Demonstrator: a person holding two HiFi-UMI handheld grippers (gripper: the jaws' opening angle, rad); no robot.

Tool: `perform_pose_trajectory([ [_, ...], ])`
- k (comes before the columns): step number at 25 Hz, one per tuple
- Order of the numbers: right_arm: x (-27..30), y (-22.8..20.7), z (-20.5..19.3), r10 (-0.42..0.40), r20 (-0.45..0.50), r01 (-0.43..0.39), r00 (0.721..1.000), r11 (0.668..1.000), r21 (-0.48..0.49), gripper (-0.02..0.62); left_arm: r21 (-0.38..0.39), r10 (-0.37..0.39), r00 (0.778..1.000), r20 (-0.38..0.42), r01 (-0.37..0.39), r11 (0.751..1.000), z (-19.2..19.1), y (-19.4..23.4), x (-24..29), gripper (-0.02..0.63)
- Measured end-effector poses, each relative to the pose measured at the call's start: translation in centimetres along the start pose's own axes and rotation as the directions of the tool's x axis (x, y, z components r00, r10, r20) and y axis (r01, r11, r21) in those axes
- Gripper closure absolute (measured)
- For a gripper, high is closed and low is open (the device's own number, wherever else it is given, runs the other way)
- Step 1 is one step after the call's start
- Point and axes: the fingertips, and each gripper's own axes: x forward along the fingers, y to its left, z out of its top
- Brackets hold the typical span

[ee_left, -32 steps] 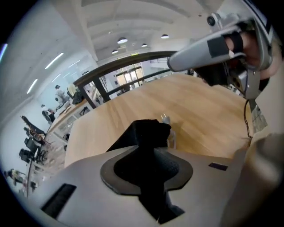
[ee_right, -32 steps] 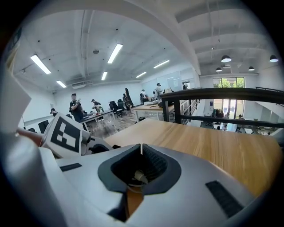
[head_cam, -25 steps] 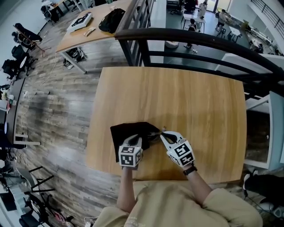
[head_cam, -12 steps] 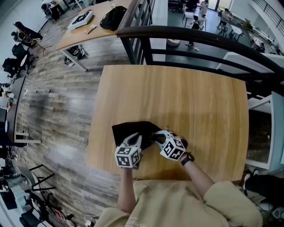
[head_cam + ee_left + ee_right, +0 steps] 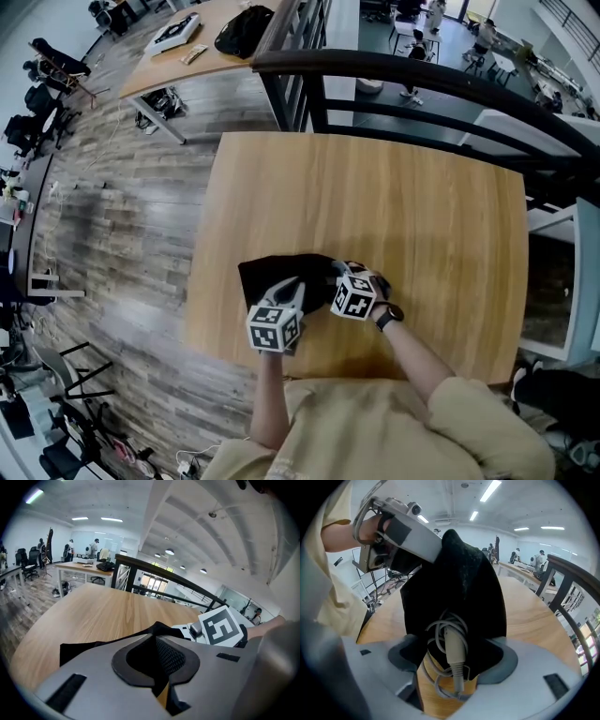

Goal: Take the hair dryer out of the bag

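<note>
Black bag (image 5: 272, 273) sits pinched in the left gripper's (image 5: 157, 666) jaws. The right gripper's (image 5: 451, 679) jaws are opening around a grey cord (image 5: 453, 654).

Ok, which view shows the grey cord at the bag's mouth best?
The right gripper view: the grey cord coils out of the black bag, between the right gripper's opening jaws. The head view hides it behind that gripper; the left gripper view shows the bag, no cord.
</note>
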Motion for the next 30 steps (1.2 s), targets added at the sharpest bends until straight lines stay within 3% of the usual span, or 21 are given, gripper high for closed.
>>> perform_pose_trajectory([
  [7, 1.7, -0.6, -0.4, 0.185, -0.068, -0.178, 0.98, 0.979, 0.101, 0.322, -0.007, -0.026, 1.0, -0.012, 0.026, 1.0, -0.2, 0.0, 0.8, 0.583],
  [13, 3.8, 2.1, -1.6, 0.343, -0.168, -0.308, 0.924, 0.93, 0.202, 0.323, -0.029, -0.023, 0.999, -0.029, 0.022, 0.999, -1.2, 0.2, 1.2, 0.583],
  [18, 3.0, 1.6, -1.9, 0.28, -0.143, -0.258, 0.949, 0.954, 0.154, 0.345, -0.053, -0.02, 0.999, -0.026, 0.019, 0.998, -1.2, 0.8, 0.8, 0.583],
  [22, 1.6, 0.8, -1.5, 0.168, -0.111, -0.162, 0.979, 0.985, 0.064, 0.374, -0.057, -0.022, 1.0, -0.019, 0.021, 0.998, -1.3, 0.9, 0.5, 0.583],
  [30, -3.4, 1.0, -2.7, 0.062, -0.139, -0.061, 0.988, 0.998, 0.011, 0.388, -0.048, -0.031, 0.999, -0.024, 0.029, 0.998, -1.5, 0.5, 1.0, 0.583],
])
